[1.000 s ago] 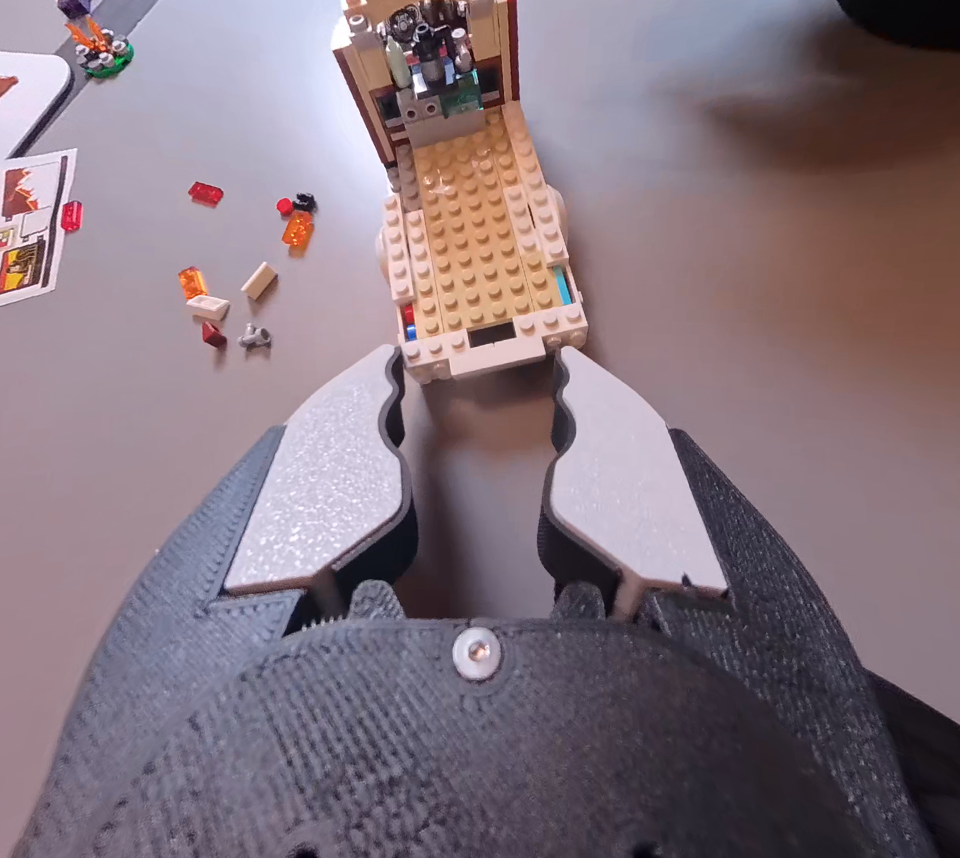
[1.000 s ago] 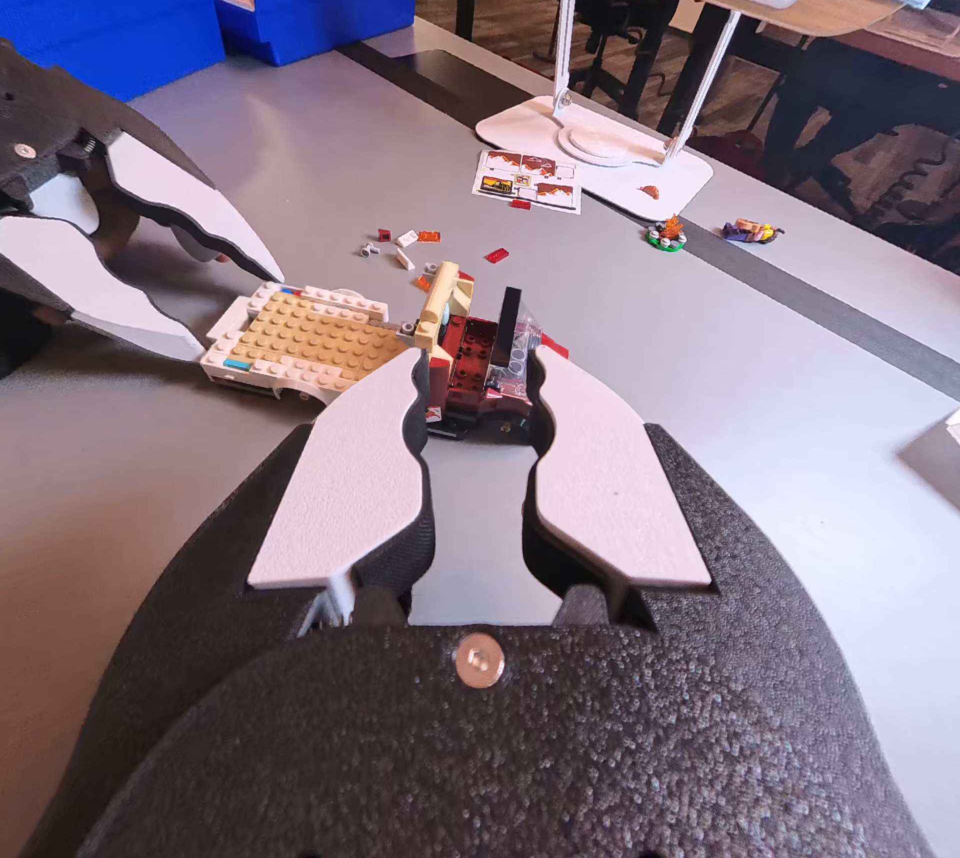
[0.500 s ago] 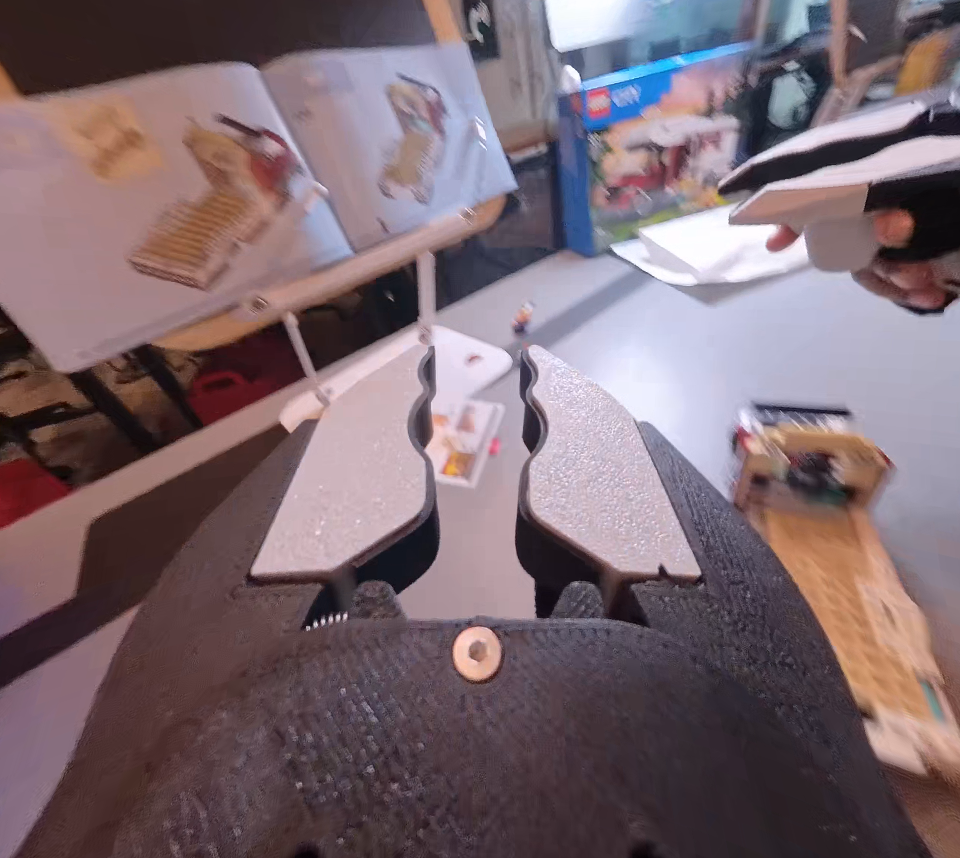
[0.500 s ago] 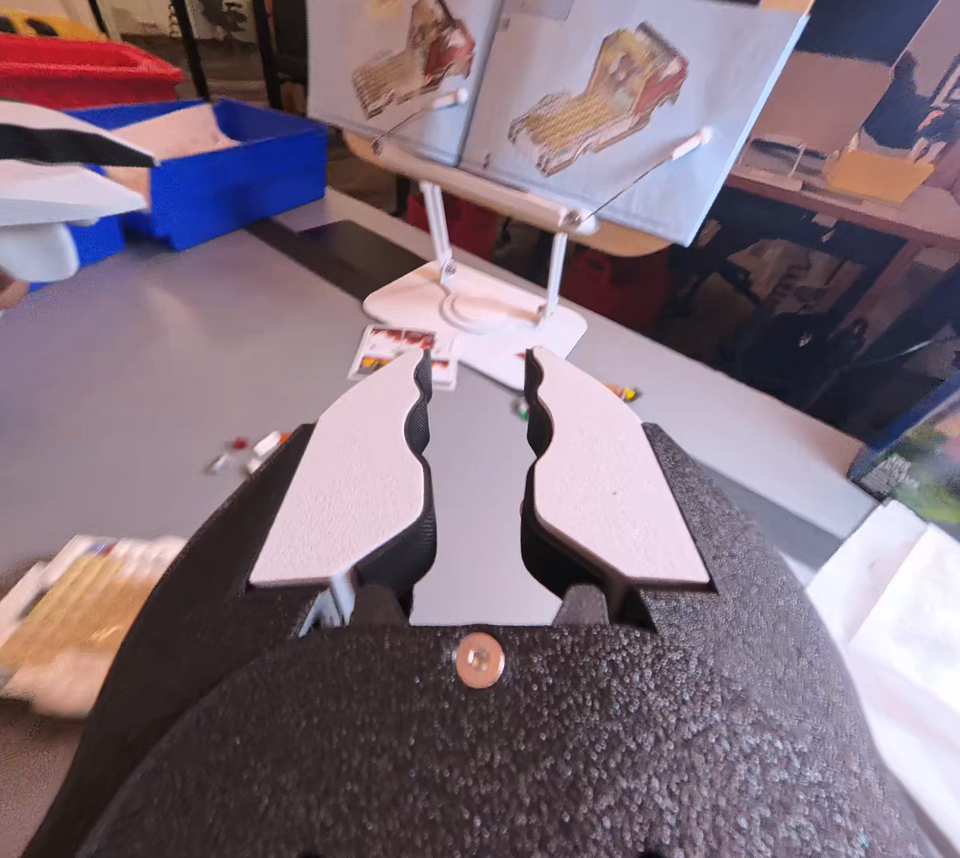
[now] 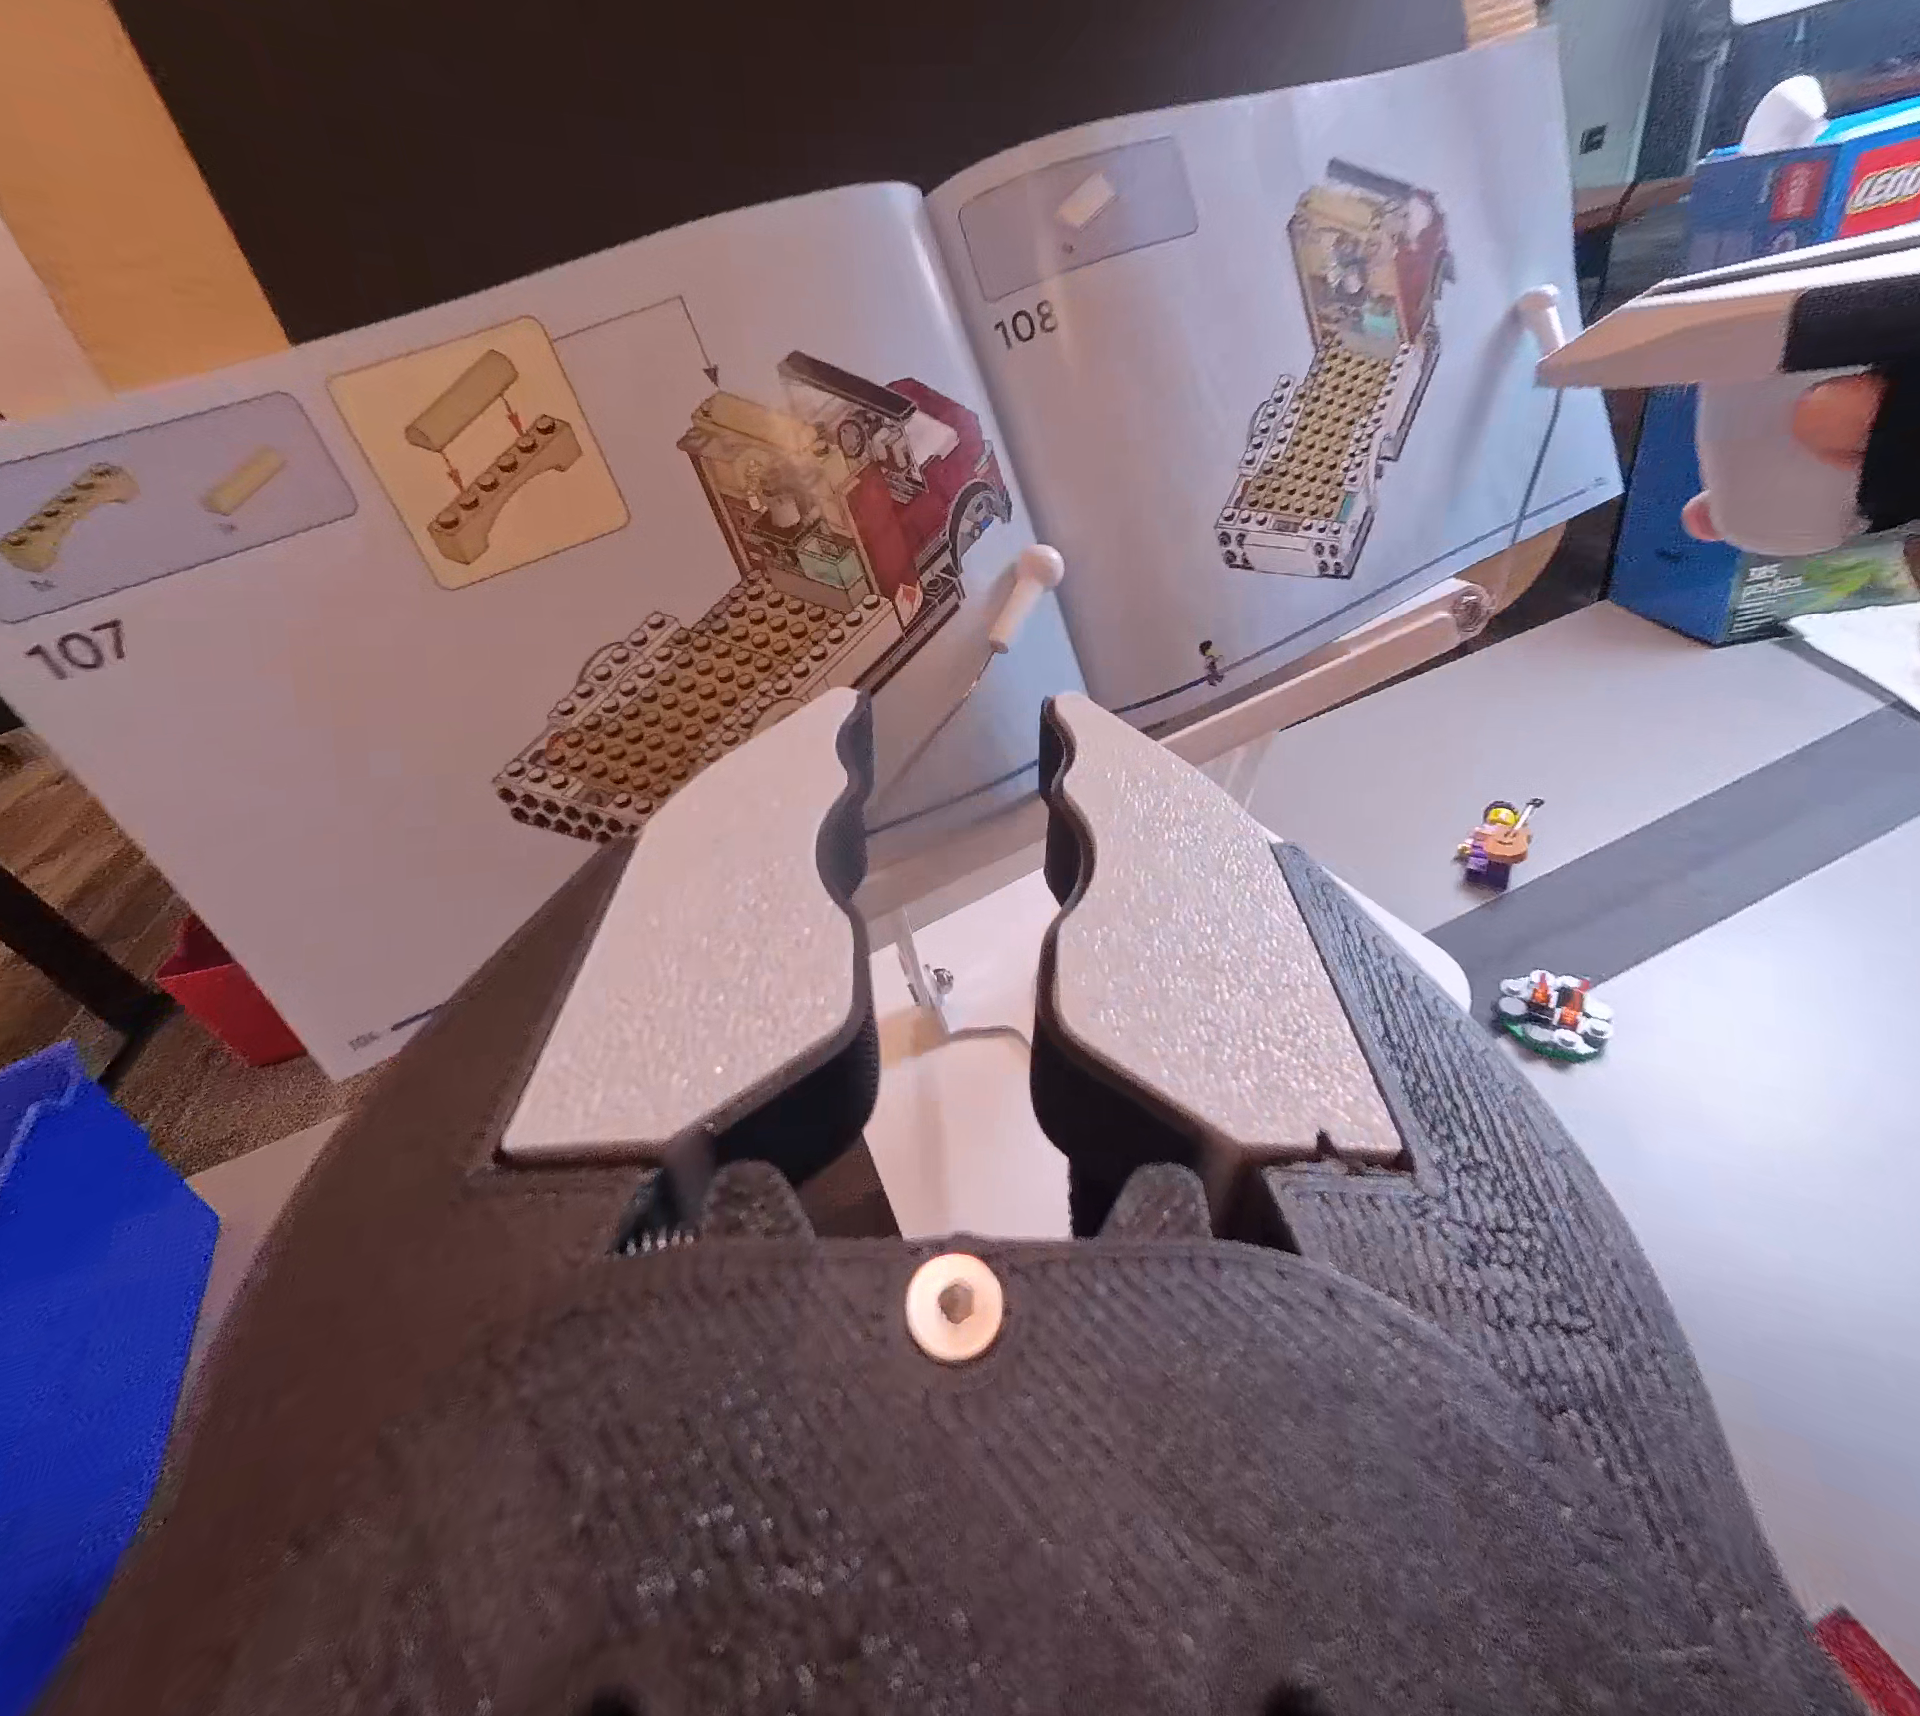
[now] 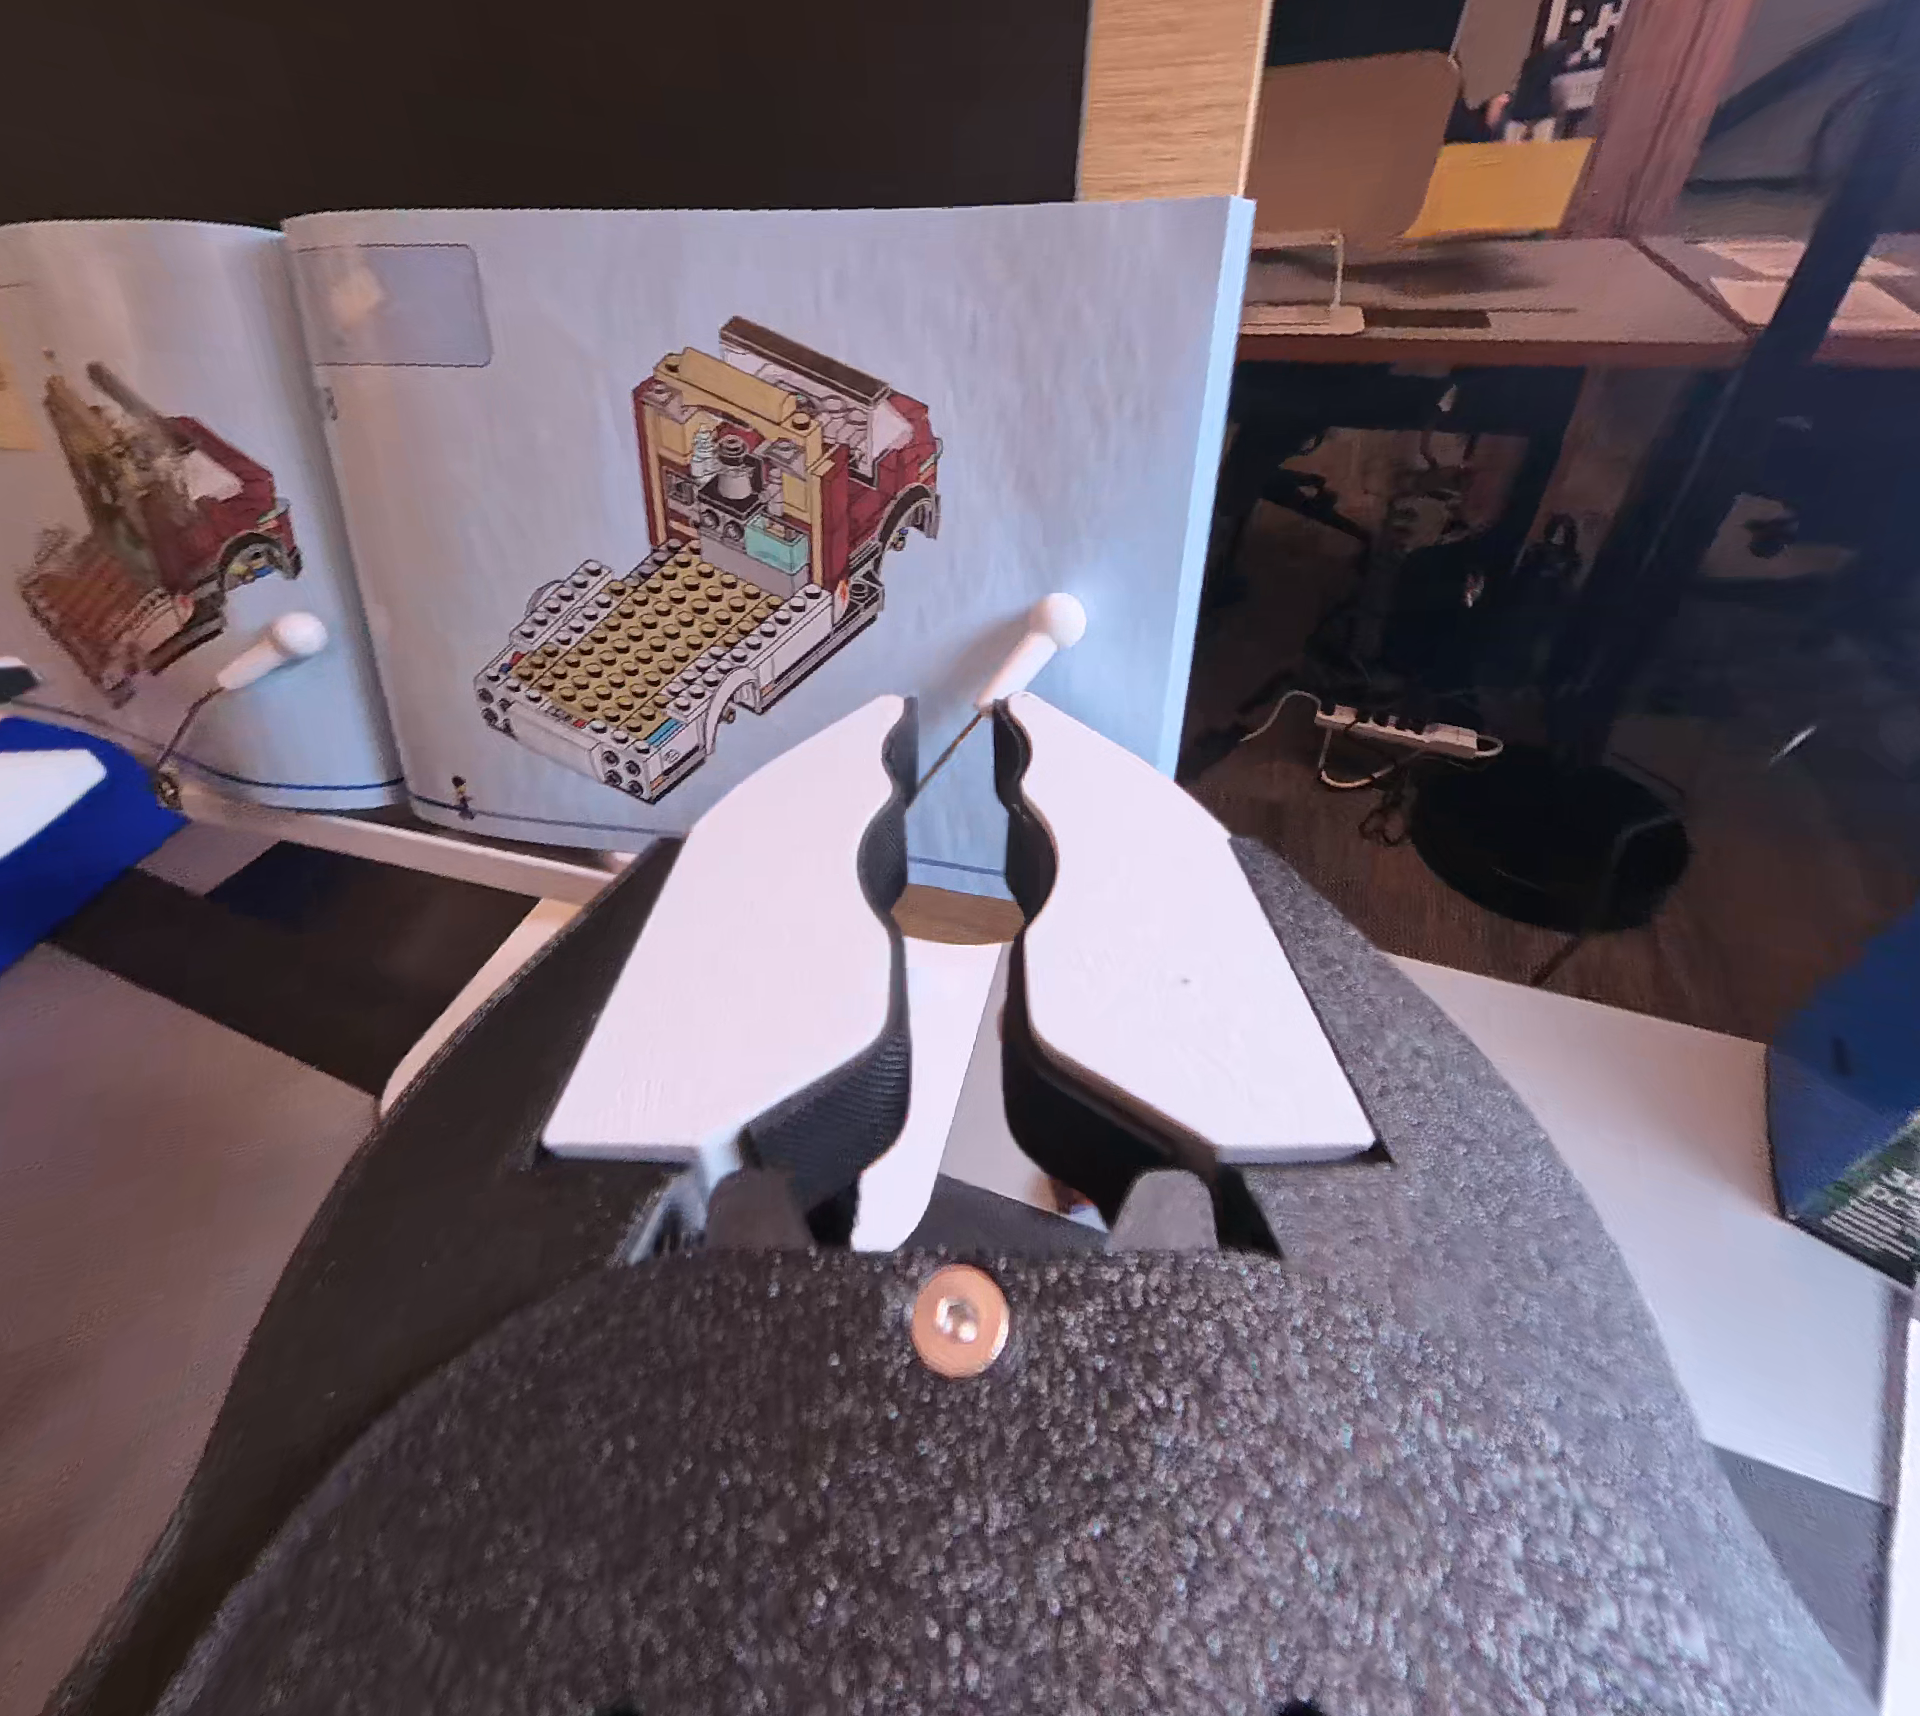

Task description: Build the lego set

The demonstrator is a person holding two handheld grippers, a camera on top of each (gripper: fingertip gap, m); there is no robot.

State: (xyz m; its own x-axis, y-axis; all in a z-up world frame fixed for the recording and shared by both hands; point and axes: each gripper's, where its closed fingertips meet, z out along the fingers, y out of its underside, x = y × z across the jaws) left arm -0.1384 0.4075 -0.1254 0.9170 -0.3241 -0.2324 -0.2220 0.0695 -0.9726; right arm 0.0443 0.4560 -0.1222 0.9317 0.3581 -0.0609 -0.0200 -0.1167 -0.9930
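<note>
Both claws have lifted off the truck model; left claw (image 5: 951, 721) and right claw (image 6: 951, 710) hang apart and empty, facing the instruction booklet (image 5: 520, 523).

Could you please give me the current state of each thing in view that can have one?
Left gripper: open, empty, raised toward the booklet.
Right gripper: open, narrow gap, empty.
Instruction booklet: open, propped on its stand.
Minifigure: lying on the table.
Campfire piece: flat on the table.
</note>
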